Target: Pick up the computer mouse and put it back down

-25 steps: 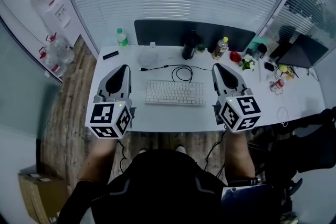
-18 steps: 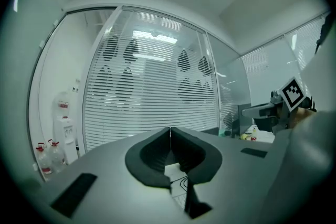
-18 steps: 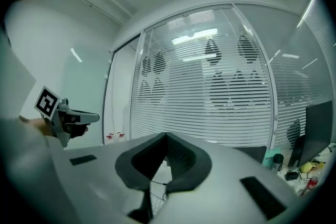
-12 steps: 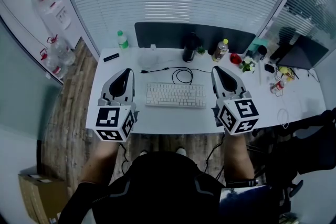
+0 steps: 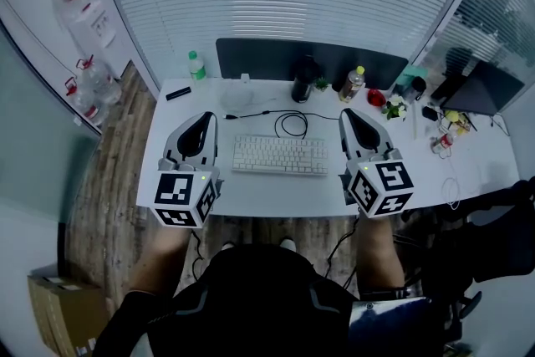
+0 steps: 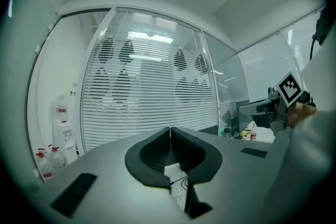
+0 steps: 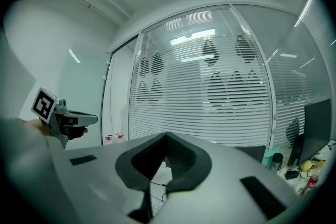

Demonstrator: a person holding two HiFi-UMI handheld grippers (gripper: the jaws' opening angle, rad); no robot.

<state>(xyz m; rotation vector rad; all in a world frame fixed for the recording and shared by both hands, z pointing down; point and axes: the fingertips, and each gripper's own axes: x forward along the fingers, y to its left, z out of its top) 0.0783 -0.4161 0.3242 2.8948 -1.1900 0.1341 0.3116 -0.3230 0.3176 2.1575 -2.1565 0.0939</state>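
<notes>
A white keyboard [image 5: 280, 155] lies mid-desk on the white desk [image 5: 276, 192], with a looped black cable [image 5: 291, 124] behind it. Behind the keyboard's left end sits a pale rounded object [image 5: 238, 99]; I cannot tell whether it is the mouse. My left gripper [image 5: 206, 119] hovers left of the keyboard, jaws shut with nothing between them; its tips [image 6: 169, 128] meet in its own view. My right gripper [image 5: 347, 113] hovers right of the keyboard, also shut and empty, with tips [image 7: 166, 134] touching.
Along the desk's back edge stand a green-capped bottle [image 5: 195, 63], a dark flask [image 5: 303, 79], a yellow-capped bottle [image 5: 352, 81] and a dark panel [image 5: 251, 58]. A small black bar [image 5: 176, 93] lies at the back left. Clutter and a small plant [image 5: 393, 104] fill the right side.
My left gripper has edged slightly toward the keyboard. The right gripper has kept still. Both stay shut.
</notes>
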